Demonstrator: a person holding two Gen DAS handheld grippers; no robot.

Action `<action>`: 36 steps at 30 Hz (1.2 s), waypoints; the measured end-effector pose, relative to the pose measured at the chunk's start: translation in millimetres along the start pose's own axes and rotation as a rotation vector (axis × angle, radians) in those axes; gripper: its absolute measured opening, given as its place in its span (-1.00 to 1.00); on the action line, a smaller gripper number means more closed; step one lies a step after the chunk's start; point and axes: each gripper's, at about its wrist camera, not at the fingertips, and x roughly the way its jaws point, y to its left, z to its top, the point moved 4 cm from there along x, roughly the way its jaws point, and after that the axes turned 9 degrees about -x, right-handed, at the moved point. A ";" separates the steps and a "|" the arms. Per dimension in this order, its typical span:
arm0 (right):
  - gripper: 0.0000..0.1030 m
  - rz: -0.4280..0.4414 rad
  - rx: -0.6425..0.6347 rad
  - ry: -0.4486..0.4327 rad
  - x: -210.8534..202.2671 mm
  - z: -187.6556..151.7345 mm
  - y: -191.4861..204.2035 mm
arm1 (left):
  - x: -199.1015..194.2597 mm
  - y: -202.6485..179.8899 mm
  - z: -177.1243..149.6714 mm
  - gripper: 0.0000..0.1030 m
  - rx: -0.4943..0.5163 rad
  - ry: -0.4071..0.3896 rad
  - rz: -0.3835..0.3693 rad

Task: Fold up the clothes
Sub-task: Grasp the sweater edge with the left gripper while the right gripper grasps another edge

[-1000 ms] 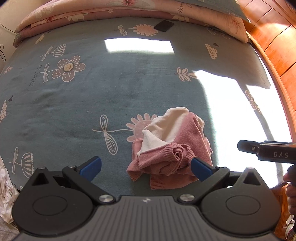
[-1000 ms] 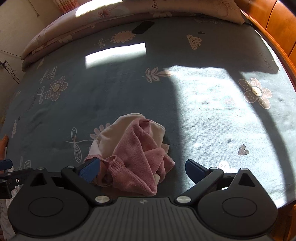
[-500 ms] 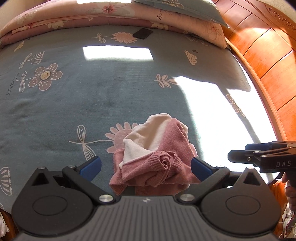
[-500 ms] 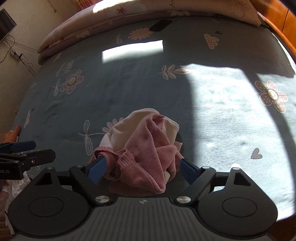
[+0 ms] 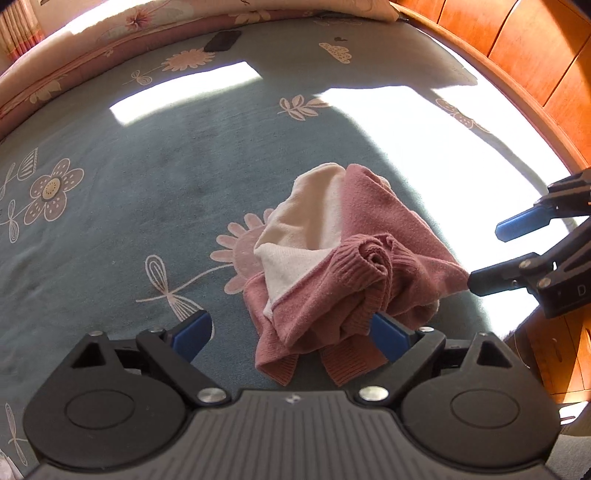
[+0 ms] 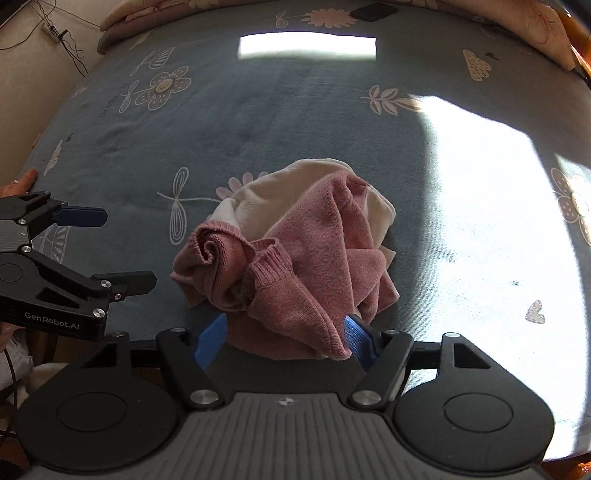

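Observation:
A crumpled pink and cream sweater [image 5: 369, 236] [image 6: 306, 258] lies in a heap on the blue-grey flowered bed sheet [image 5: 147, 184]. My left gripper [image 5: 290, 334] hangs just above its near hem; the jaws are closing, the right pad [image 5: 388, 336] touches the cloth and the left pad is well clear. My right gripper [image 6: 283, 339] straddles the near pink fold, jaws closing, pads not pressing on it. Each gripper also shows in the other's view: the right gripper [image 5: 487, 256] at the sweater's right side, the left gripper [image 6: 129, 249] at its left side.
A dark phone [image 5: 221, 40] [image 6: 373, 14] lies at the far end of the bed near a folded pink quilt [image 5: 92, 48]. A wooden bed frame [image 5: 517, 48] runs along the right. Bright sun patches fall on the sheet. Cables [image 6: 55, 33] lie on the floor at far left.
Both grippers have sunk toward the sweater and rolled. Both pairs of jaws have narrowed, the right pair more. The sweater's near edge now sits between the right gripper's pads.

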 end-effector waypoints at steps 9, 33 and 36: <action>0.48 0.021 -0.163 -0.054 34.1 -20.1 9.9 | 20.9 -3.2 -24.0 0.75 0.134 -0.109 -0.054; 0.41 -0.021 -0.176 -0.126 39.3 -42.3 5.2 | 62.7 -22.2 -23.4 -0.36 0.698 -0.103 0.028; 0.41 -0.039 -0.207 -0.145 36.7 -42.6 6.2 | 65.6 -24.4 -23.8 -0.44 0.728 -0.114 0.048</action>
